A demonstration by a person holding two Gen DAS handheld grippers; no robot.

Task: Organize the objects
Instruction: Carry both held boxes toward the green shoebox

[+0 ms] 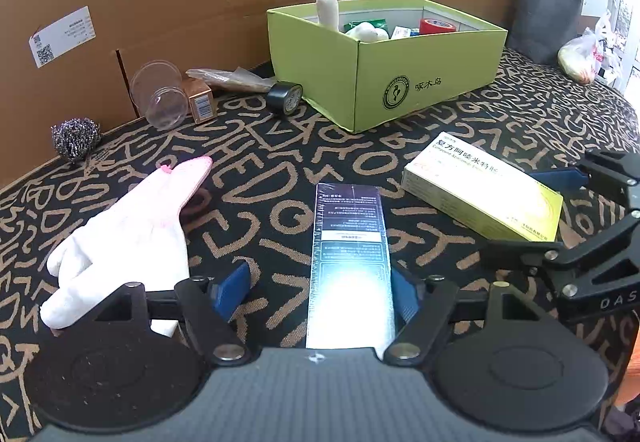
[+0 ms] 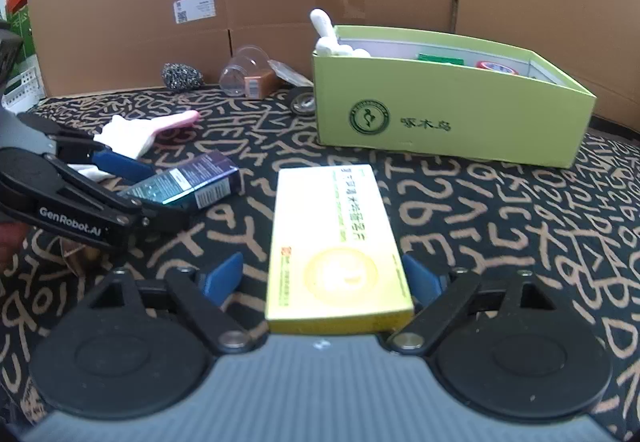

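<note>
Yellow medicine box (image 2: 336, 246) and dark carton (image 1: 350, 242): both lying flat on the letter-patterned cloth (image 1: 280, 162) in front of the green box (image 1: 400, 82), the yellow one nearer its right end, neither yet inside. Reading this as the pickup step, ahead of a drop into the green box, which is already holding a red tape roll (image 1: 437, 26) and a white bottle (image 1: 327, 8). Straddling the yellow medicine box with the right gripper (image 2: 324, 276), jaws standing apart, a clear gap showing on the left side, nothing clamped. Straddling the dark carton with the left gripper (image 1: 320, 290) in the same way, one pad well clear of the carton's long edge, the other just beside it, not gripping. Probably needing next a squeeze across each narrow width, then a lift high enough to clear the green box's front wall. Expecting stiff, flat-sided, matte cardboard on the yellow one, easy to pinch; expecting a slicker hold on the dark carton, its glossy wrap glaring under the light. Still waiting left of the green box: a soft knit white glove (image 1: 128, 226) with a pink cuff, a black tape roll (image 1: 285, 98) just beside its corner, a clear plastic cup (image 1: 160, 98) and a wiry steel scourer (image 1: 76, 140) further off.
</note>
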